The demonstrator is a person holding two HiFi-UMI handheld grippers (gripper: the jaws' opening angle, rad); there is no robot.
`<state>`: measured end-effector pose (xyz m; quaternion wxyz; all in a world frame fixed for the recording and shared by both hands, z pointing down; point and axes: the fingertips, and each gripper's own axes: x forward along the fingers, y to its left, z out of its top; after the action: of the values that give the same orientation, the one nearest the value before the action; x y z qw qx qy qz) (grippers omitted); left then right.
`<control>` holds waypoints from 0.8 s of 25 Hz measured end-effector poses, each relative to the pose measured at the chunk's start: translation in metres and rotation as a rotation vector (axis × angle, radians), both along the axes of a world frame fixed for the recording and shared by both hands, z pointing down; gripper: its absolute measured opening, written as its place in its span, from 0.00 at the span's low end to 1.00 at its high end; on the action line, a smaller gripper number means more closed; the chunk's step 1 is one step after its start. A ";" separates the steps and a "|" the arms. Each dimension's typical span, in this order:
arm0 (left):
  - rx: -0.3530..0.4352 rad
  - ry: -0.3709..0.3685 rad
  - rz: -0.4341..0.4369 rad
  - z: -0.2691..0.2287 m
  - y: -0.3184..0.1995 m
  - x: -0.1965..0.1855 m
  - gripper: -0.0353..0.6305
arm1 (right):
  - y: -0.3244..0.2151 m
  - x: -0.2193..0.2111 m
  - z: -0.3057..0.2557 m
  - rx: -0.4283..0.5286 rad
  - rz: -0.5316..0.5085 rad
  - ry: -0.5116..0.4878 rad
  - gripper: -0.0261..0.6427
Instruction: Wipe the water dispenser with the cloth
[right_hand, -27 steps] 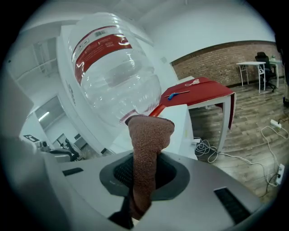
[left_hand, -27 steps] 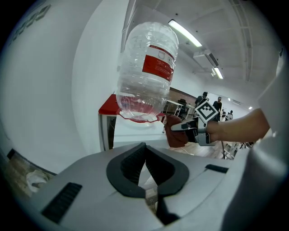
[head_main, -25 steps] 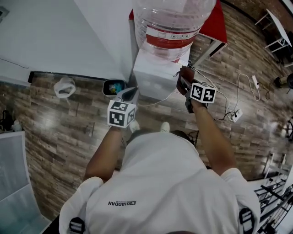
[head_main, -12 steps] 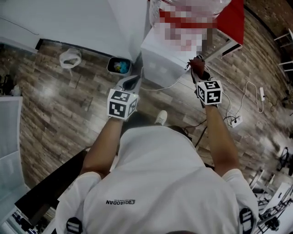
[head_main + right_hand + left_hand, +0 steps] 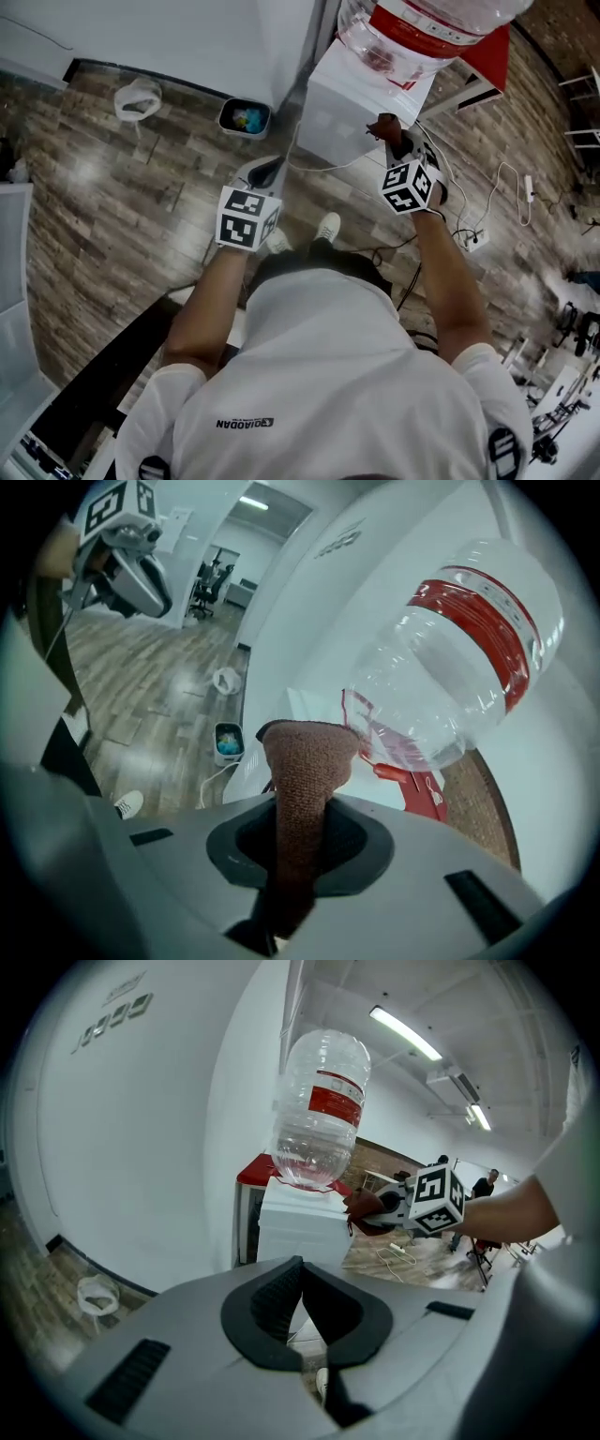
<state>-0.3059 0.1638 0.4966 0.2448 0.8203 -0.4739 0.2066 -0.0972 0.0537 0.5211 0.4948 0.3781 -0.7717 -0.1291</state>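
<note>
Your right gripper (image 5: 392,141) has stayed at the dispenser's right front corner over the last second, but its marker cube has rolled to a new tilt. Your left gripper (image 5: 267,171) has hardly shifted.

The right jaws are pinched on the reddish-brown knitted cloth (image 5: 305,761). A rounded wad stands out past the tips, probably so that fabric rather than plastic meets the surface. In the left gripper view that wad (image 5: 364,1221) sits against the upper right edge of the boxy white water dispenser (image 5: 298,1224). I judge it to be touching or very nearly so, which suits a wipe along the side or top rim.

The left gripper's jaws are pressed together at the tips with nothing between them. You hold it low and well apart from the dispenser, likely just parked out of the way.

The clear plastic water bottle (image 5: 422,28) stands upside down on top, so only a narrow rim around its neck is free to wipe.

- **Bottle:** its red band (image 5: 473,621) carries white print too small to read.
- **Wall:** the grey raised lettering (image 5: 114,1012) is too distorted to make out.
- **Your white shirt:** the dark printed word (image 5: 246,423) looks upside down from here, and I cannot read it reliably.
</note>
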 end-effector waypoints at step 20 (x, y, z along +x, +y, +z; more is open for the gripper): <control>-0.126 0.019 -0.022 0.139 0.001 -0.014 0.04 | -0.019 -0.029 0.227 -0.119 -0.046 0.198 0.12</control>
<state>-0.3199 0.1645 0.6356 0.3029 0.7997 -0.4667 0.2255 -0.1264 0.0350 0.7484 0.5873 0.3155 -0.7338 -0.1310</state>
